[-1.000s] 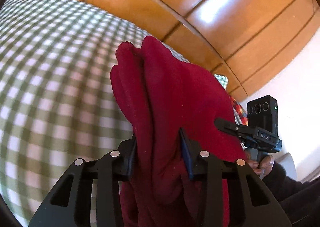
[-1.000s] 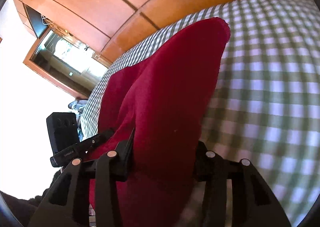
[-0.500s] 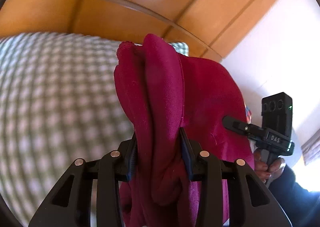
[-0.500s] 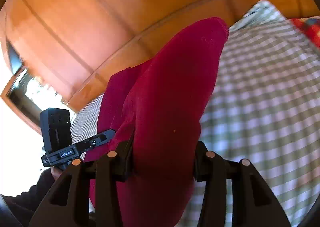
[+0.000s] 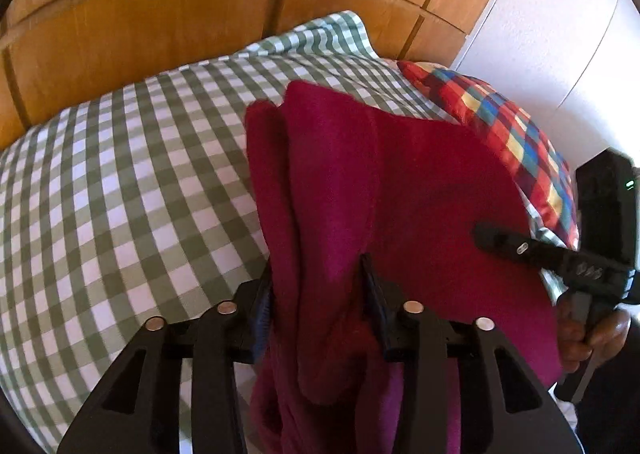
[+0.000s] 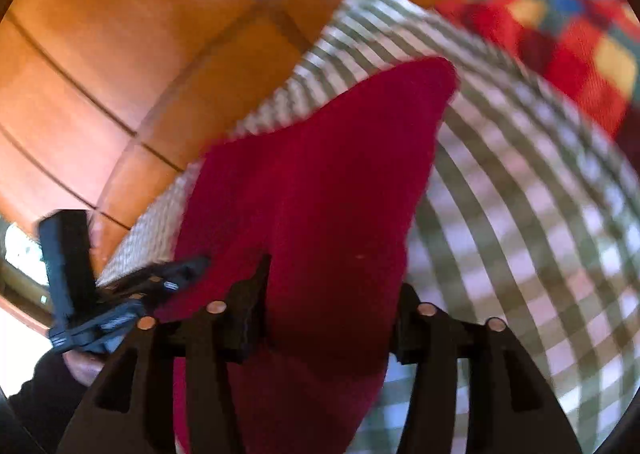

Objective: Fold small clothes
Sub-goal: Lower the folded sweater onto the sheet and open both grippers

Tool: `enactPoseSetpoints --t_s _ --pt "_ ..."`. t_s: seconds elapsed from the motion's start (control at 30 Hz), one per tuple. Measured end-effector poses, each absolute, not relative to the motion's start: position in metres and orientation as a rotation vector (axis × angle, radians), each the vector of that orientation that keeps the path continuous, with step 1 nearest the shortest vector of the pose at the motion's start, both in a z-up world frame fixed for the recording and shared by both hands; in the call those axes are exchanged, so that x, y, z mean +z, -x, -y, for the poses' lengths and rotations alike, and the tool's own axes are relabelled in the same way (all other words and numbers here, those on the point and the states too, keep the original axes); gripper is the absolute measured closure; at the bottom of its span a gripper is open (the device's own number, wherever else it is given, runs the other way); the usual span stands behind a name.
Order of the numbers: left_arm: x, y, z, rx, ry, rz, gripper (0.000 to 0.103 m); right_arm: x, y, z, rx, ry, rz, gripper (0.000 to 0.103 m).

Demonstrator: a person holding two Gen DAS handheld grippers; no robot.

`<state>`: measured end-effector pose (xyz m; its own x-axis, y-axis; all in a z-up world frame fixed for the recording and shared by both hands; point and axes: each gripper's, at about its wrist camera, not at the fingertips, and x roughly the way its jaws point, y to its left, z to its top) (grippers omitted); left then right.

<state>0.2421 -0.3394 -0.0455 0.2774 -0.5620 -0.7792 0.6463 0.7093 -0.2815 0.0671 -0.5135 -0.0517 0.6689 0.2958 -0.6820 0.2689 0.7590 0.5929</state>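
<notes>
A dark red fleece garment (image 5: 400, 190) hangs between both grippers above the bed. My left gripper (image 5: 316, 294) is shut on a bunched fold of it, and cloth hangs down past the jaws. My right gripper (image 6: 332, 294) is shut on the other edge of the red garment (image 6: 328, 182), which rises to a point ahead of the fingers. The right gripper also shows in the left wrist view (image 5: 560, 258), and the left gripper shows in the right wrist view (image 6: 120, 294). The fingertips are hidden by cloth.
A green and white checked bedspread (image 5: 120, 194) covers the bed below. A multicoloured checked pillow (image 5: 516, 142) lies at the far right, also in the right wrist view (image 6: 560, 38). A wooden headboard (image 5: 160, 14) and a white wall (image 5: 560, 34) stand behind.
Both grippers have swung with the red garment toward the head of the bed. The pillow and bed corner have come into view. The grip on the cloth is unchanged.
</notes>
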Motion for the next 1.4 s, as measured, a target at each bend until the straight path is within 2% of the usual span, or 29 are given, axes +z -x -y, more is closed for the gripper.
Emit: enactPoseSetpoints --t_s 0.03,0.1,0.33,0.37,0.43,0.5,0.83,0.9,1.13,1.3,1.4 --pt "-0.044 -0.241 0.34 -0.806 -0.101 -0.997 0.06 -0.054 -0.065 0.518 0.012 -0.767 -0.842 0.034" --pt "-0.039 -0.237 0.341 -0.799 -0.125 -0.972 0.059 -0.06 -0.063 0.526 0.009 -0.805 -0.828 0.029" --pt "-0.036 -0.232 0.342 -0.798 -0.129 -0.93 0.059 -0.054 -0.066 0.551 0.046 -0.854 -0.822 0.028" --pt "-0.036 -0.228 0.338 -0.8 -0.128 -0.927 0.059 -0.054 -0.069 0.554 0.047 -0.85 -0.827 0.029" --pt "-0.036 -0.228 0.338 -0.803 -0.126 -0.924 0.059 -0.05 -0.07 0.553 0.048 -0.837 -0.831 0.037" --pt "-0.036 -0.229 0.337 -0.804 -0.124 -0.924 0.059 -0.049 -0.071 0.552 0.046 -0.832 -0.832 0.038" --pt "-0.037 -0.228 0.34 -0.786 -0.127 -0.922 0.059 -0.043 -0.06 0.539 -0.094 -0.709 -0.852 0.024" --pt "-0.033 -0.227 0.339 -0.77 -0.127 -0.913 0.052 -0.033 -0.059 0.535 -0.127 -0.659 -0.851 0.024" --pt "-0.006 -0.21 0.311 -0.7 -0.097 -0.84 0.051 0.016 -0.032 0.508 -0.208 -0.456 -0.786 0.024" --pt "-0.009 -0.179 0.299 -0.661 -0.146 -0.825 0.049 0.022 -0.013 0.474 -0.244 -0.347 -0.786 0.025" --pt "-0.026 -0.178 0.301 -0.626 -0.161 -0.873 0.046 0.01 -0.01 0.453 -0.232 -0.314 -0.818 0.039"
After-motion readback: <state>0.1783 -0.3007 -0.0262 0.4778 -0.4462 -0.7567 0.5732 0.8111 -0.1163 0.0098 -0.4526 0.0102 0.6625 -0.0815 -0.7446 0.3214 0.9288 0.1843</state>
